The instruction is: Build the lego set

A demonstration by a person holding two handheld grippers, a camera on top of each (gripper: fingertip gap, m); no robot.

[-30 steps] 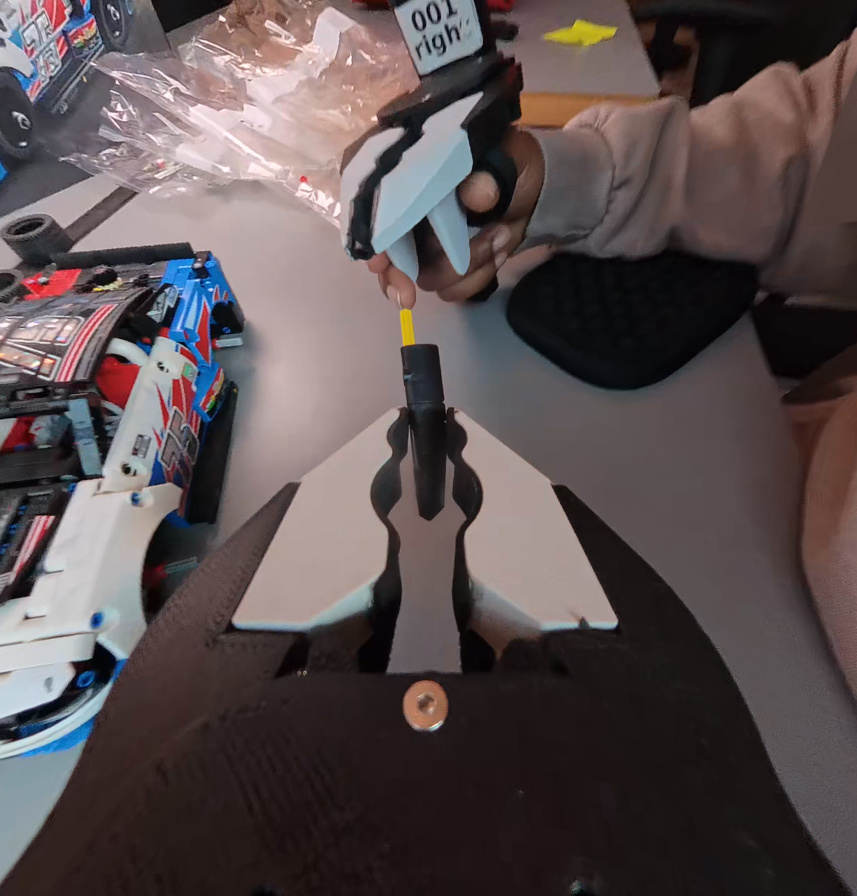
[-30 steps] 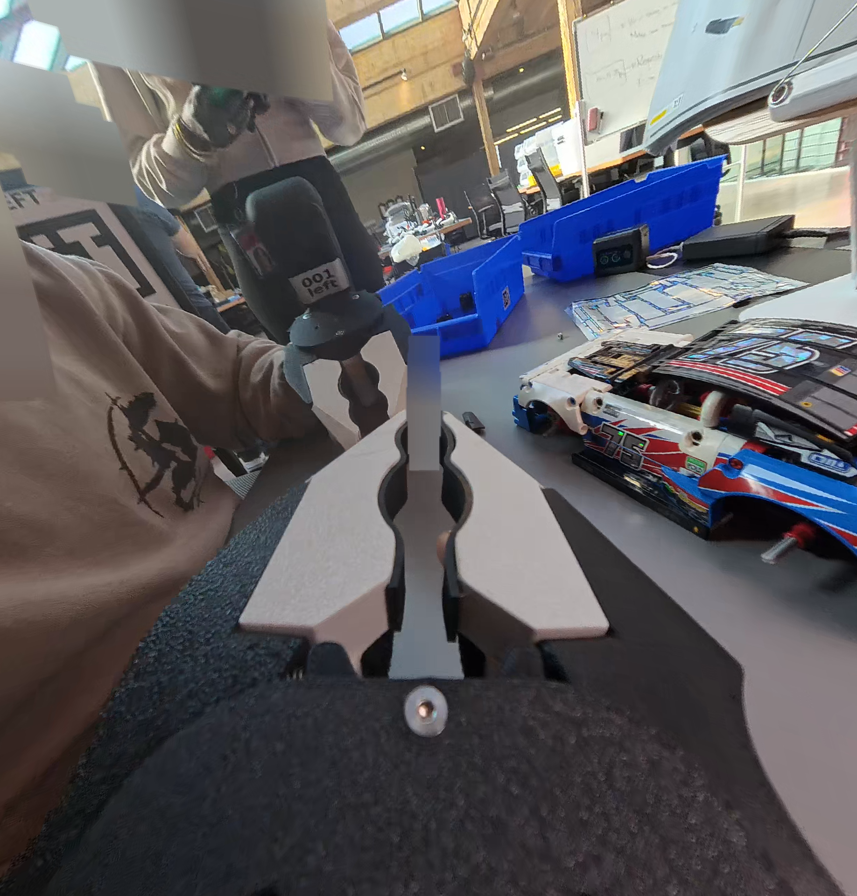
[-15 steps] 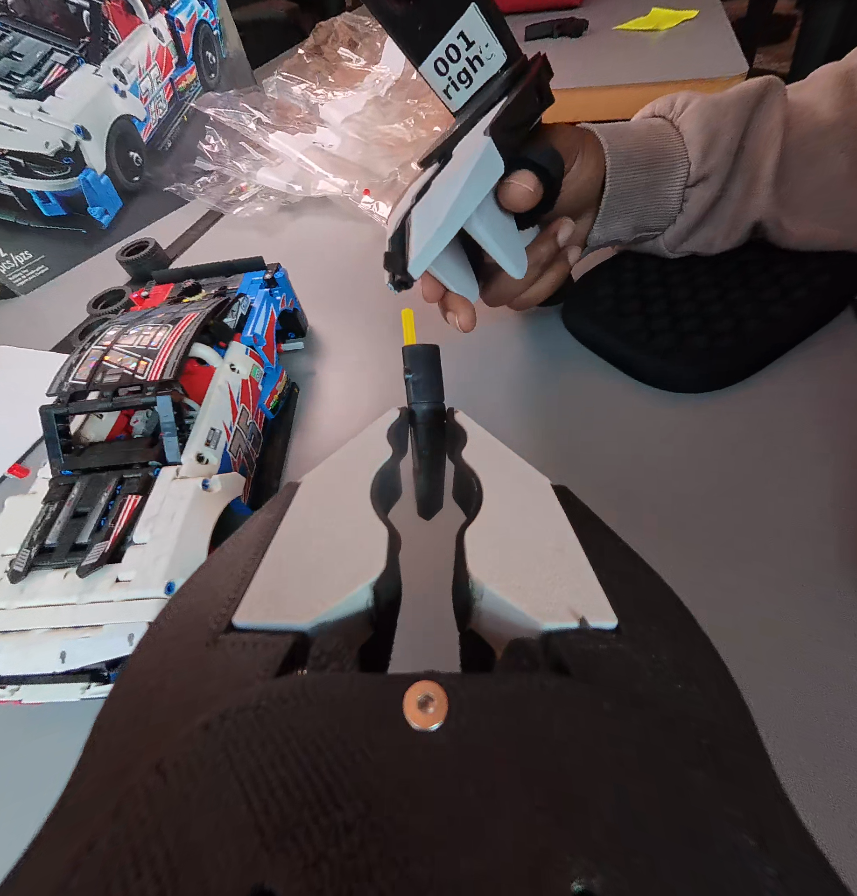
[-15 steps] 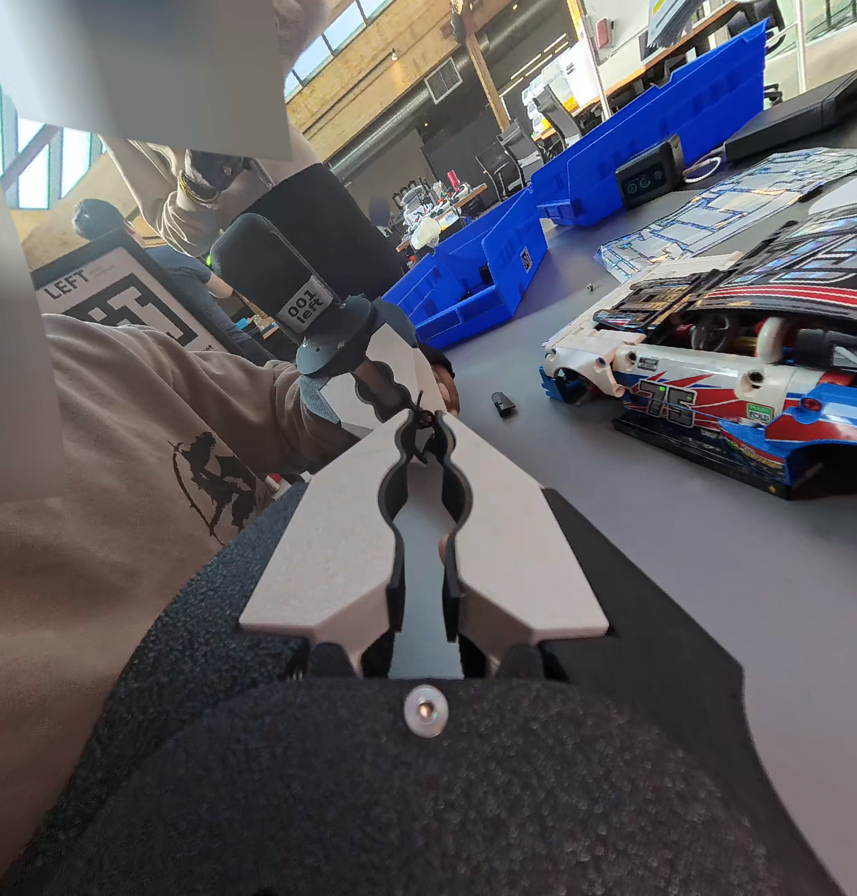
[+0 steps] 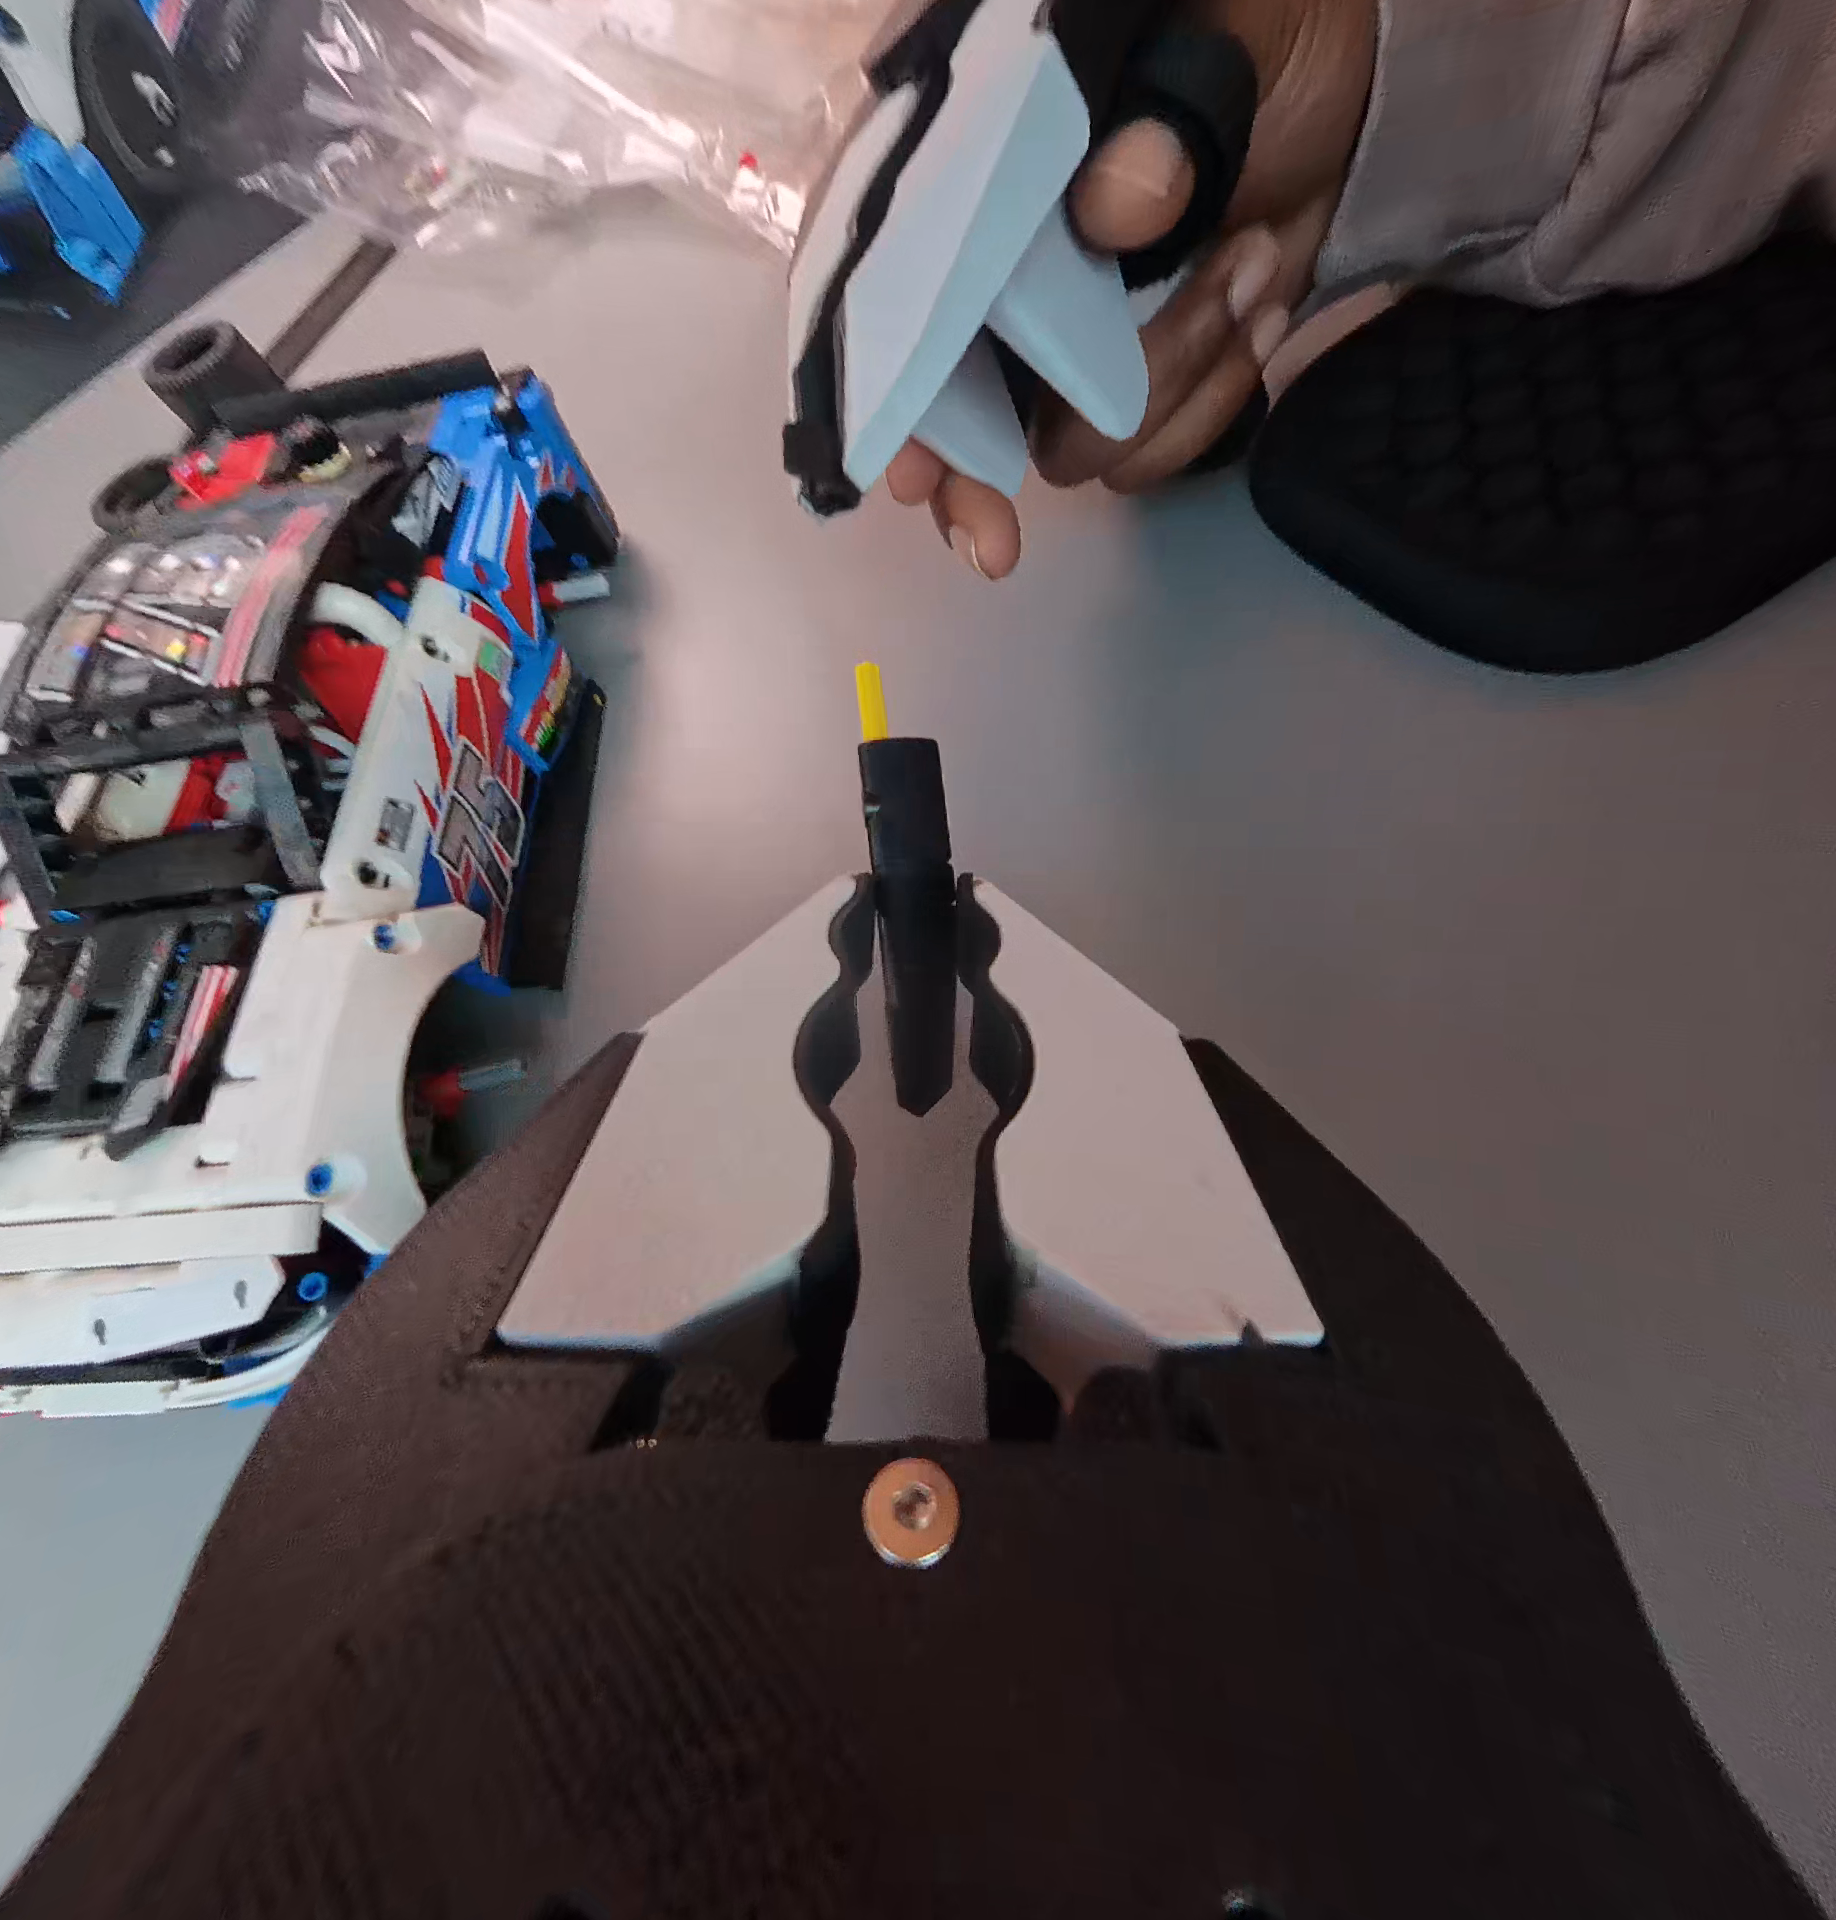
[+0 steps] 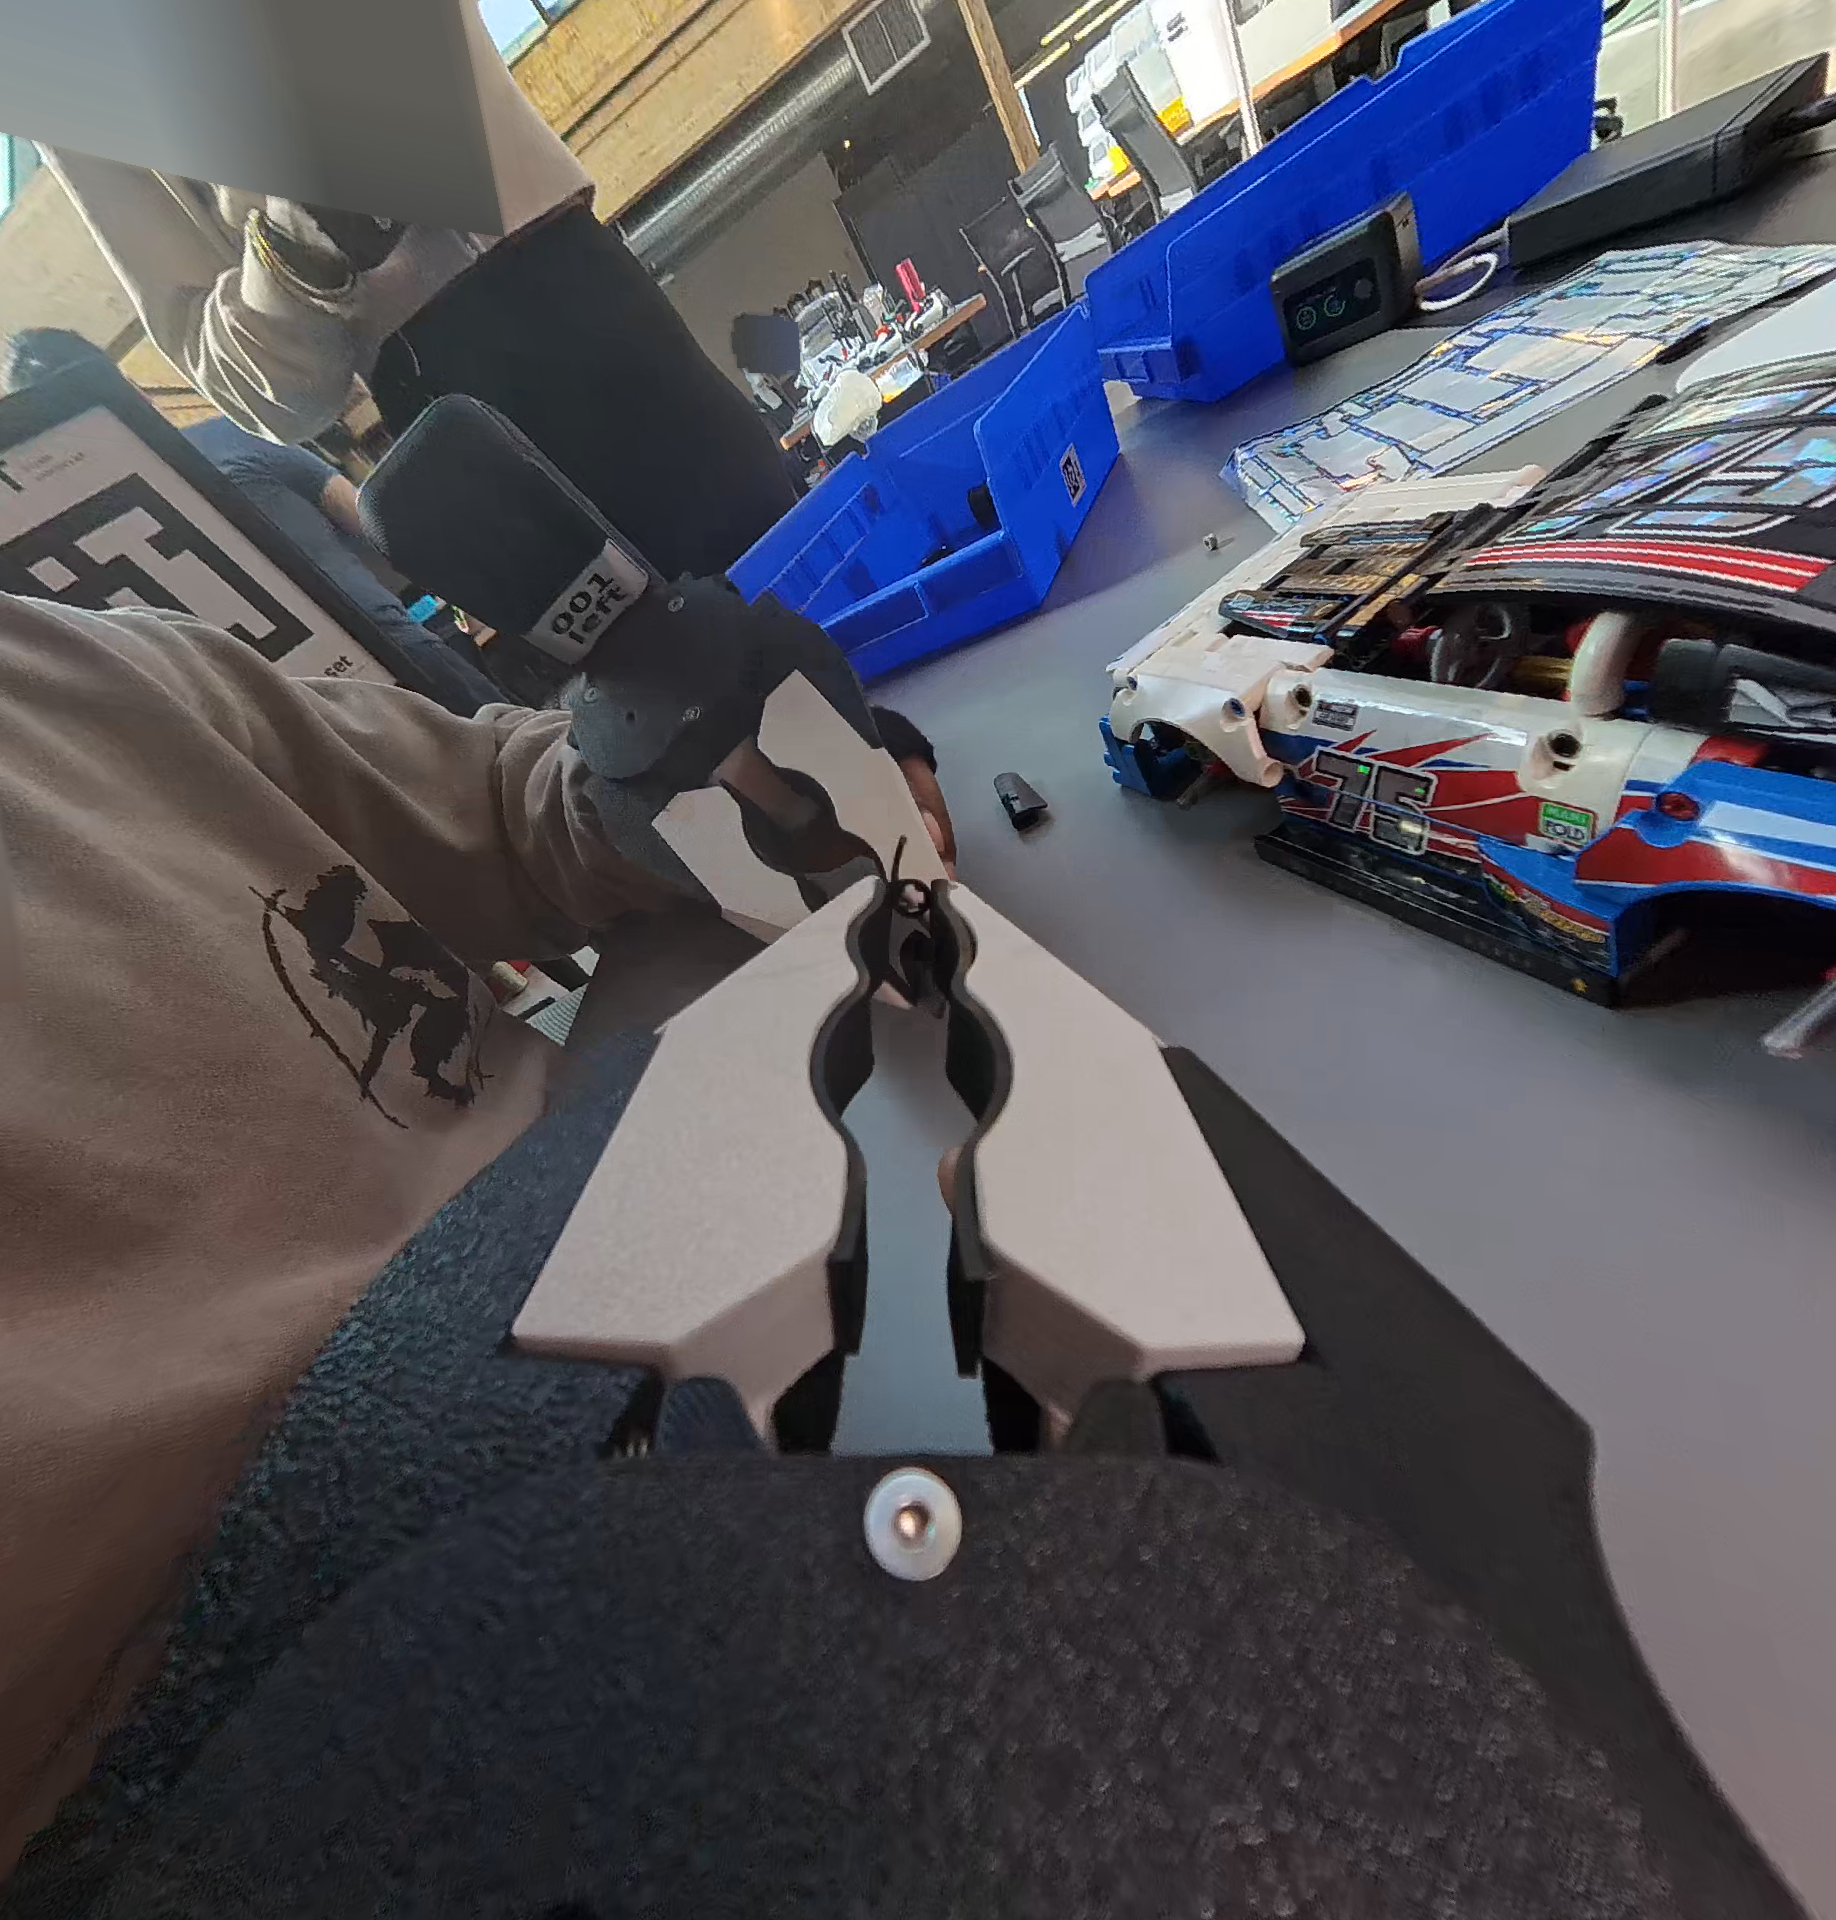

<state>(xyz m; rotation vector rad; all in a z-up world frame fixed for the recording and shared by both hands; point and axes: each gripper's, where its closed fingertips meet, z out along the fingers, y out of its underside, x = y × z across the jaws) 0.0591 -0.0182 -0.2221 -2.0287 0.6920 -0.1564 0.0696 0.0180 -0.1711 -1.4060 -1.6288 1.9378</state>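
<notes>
Pinching a black piece (image 5: 909, 831), left hand-held gripper (image 5: 912, 883); right hand-held gripper (image 6: 909, 902) closed, contents unclear.

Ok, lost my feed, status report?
Left gripper shut on black piece, yellow axle protruding. Right gripper shut, apparently empty. Car beside, nothing blocking.

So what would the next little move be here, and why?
Probably bring the left gripper toward the car. It is shut on a black piece with a yellow pin sticking out of its tip, apparently ready to fit. The right gripper is shut on nothing and hangs apart from the pin, so it seems done there.
</notes>
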